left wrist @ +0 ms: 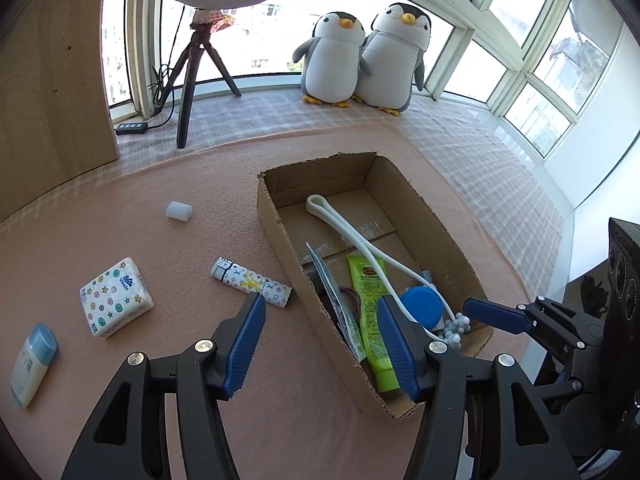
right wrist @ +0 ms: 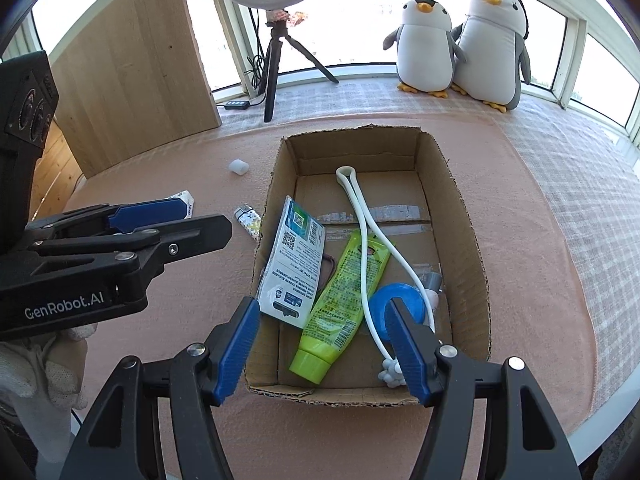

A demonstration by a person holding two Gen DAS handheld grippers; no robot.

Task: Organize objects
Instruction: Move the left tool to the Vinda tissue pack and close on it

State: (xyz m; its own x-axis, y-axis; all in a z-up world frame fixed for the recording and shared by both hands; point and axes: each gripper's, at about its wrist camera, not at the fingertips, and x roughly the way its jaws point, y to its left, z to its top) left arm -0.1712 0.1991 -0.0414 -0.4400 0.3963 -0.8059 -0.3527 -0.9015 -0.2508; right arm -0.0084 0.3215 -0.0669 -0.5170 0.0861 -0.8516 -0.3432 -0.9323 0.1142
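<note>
Left wrist view: we see the left gripper (left wrist: 321, 346) open and empty, the right gripper (right wrist: 326, 346) likewise; the cardboard box (left wrist: 276, 216) sits at 1 o'clock, the tissue pack (left wrist: 116, 297) at 10.

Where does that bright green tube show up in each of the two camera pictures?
Left wrist view: green tube lies in the cardboard box, lower right of centre.
Right wrist view: green tube lies in the cardboard box, lower centre.
Shared landmark: the blue lid beside it.
</note>
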